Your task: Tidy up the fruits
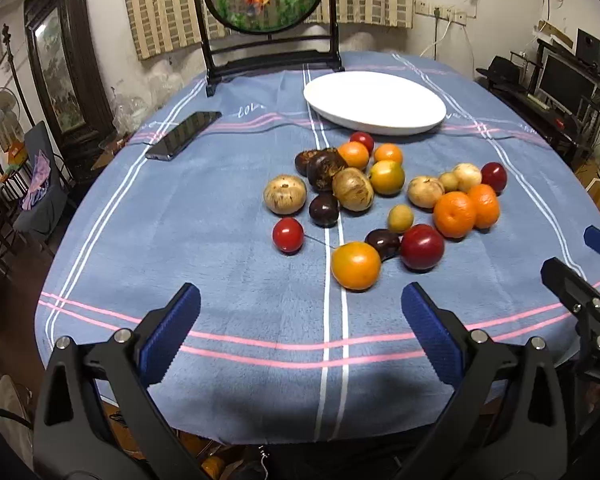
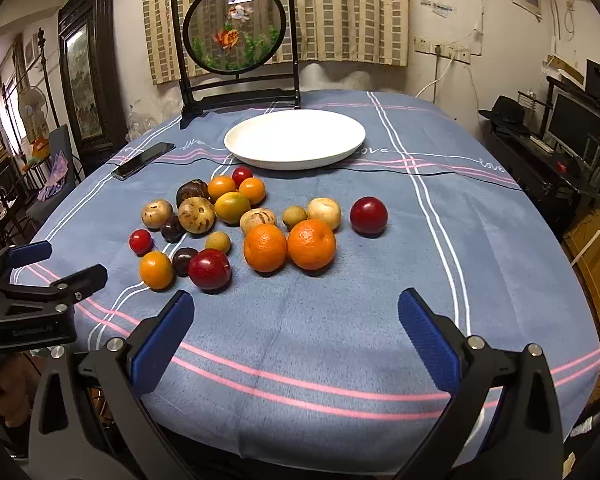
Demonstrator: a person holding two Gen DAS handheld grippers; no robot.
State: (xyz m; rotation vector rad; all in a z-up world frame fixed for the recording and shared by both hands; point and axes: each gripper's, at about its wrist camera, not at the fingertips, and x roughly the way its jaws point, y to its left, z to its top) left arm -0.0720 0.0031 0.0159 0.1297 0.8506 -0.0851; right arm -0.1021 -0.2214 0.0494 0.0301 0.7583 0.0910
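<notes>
Both grippers hang low over the near edge of the counter (image 2: pixel 300 340), and nothing is picked up. The left gripper (image 1: pixel 300 332) sits at the bottom of its own view with the jaws spread wide, only blue cloth between the pads. The right gripper (image 2: pixel 296 336) is the same: jaws wide apart and empty. In the right wrist view, the left tool pokes in at the middle left edge.

The fruits (image 1: pixel 380 196) lie loose in a scatter across the middle of the frame, many touching. The white plate (image 1: pixel 374 102) sits bare just above the pile in the upper centre. My read is that the plate is the destination, with the spread jaws squared toward the pile for a first pick.

Nearest the left jaws is an orange-yellow fruit (image 1: pixel 356 266), touching a dark plum (image 1: pixel 383 243) and just beside a red one (image 1: pixel 422 247). In the right view two mandarins (image 2: pixel 290 246) sit side by side in the centre, and a red plum (image 2: pixel 368 215) stands apart at centre right, the cleanest grab, I'd say.

These things are near round, so no long axis worth speaking of. The mandarins show dimpled ends tipped toward the camera. The plate's oval runs left to right across the frame. A phone (image 1: pixel 184 135) lies in the upper left, its length slanting up to the right.
</notes>
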